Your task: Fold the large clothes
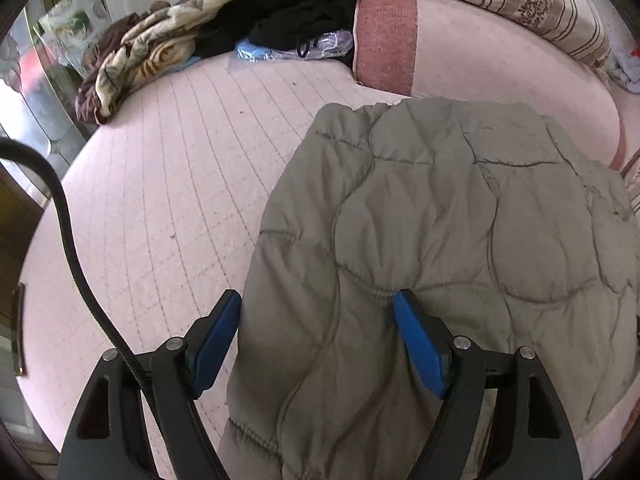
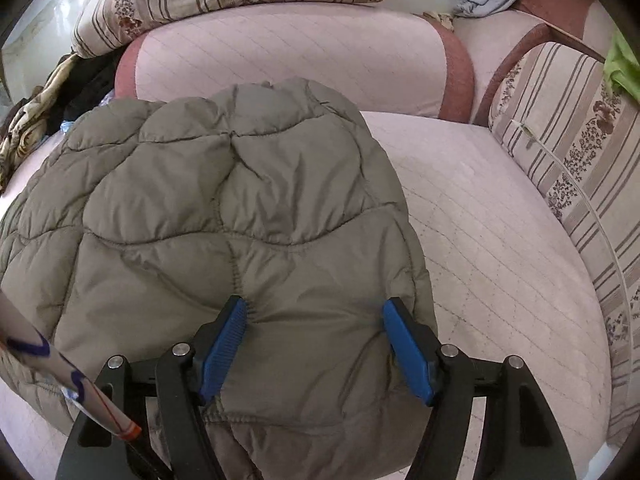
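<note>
Here: grey-green quilted jacket (image 2: 224, 216), puffy, folded, lying on pink bed (image 1: 160, 184); left gripper (image 1: 316, 312), right gripper (image 2: 314, 316) spread wide, jacket edge between pads, grip uncertain.

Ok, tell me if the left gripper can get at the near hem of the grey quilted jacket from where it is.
Probably yes: the left gripper is open, the grey quilted jacket lies between its fingers, nothing covering it.

Soft even daylight, sharp focus, strong fisheye bending at edges.
</note>
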Demonstrator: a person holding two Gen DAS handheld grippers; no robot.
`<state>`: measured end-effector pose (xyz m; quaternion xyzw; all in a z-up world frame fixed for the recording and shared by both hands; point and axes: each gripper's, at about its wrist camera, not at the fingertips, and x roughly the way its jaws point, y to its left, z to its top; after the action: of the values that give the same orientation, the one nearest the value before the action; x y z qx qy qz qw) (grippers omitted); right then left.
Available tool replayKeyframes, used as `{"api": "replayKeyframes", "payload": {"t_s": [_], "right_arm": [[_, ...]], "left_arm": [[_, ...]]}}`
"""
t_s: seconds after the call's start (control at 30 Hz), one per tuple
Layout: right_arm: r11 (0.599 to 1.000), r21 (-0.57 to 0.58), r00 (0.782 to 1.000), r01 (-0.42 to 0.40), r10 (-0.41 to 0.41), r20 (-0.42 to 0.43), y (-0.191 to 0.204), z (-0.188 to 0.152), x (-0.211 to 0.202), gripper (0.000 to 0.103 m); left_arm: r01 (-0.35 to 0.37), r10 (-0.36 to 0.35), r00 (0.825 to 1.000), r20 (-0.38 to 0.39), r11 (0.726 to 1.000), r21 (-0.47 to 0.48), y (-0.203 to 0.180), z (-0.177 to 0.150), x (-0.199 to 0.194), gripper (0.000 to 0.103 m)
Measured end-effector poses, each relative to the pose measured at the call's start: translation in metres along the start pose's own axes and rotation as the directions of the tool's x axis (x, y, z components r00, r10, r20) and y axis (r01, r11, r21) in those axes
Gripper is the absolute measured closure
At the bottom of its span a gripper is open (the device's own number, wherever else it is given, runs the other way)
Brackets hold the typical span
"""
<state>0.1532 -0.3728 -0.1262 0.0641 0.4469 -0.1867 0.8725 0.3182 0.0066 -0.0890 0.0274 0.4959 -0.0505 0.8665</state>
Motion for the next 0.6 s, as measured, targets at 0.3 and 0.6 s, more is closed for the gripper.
{"api": "replayKeyframes", "payload": {"t_s": [0.3,0.6], "right_arm": [[0.996,-0.057,0.995,-0.064,0.068,0.071,0.039,-0.002,-0.067,0.028],[0.965,-0.252,0.977,-0.077,0.123,0.174,0.155,0.024,-0.072,0.028]], "left_arm": [[-0.035,0.037,0.988,0.147,0.999,-0.018,0.021,-0.025,-0.074,0.025],[-0.16,0.201,0.939,0.28,0.974,-0.161,0.056,-0.081,-0.141,0.025]]}}
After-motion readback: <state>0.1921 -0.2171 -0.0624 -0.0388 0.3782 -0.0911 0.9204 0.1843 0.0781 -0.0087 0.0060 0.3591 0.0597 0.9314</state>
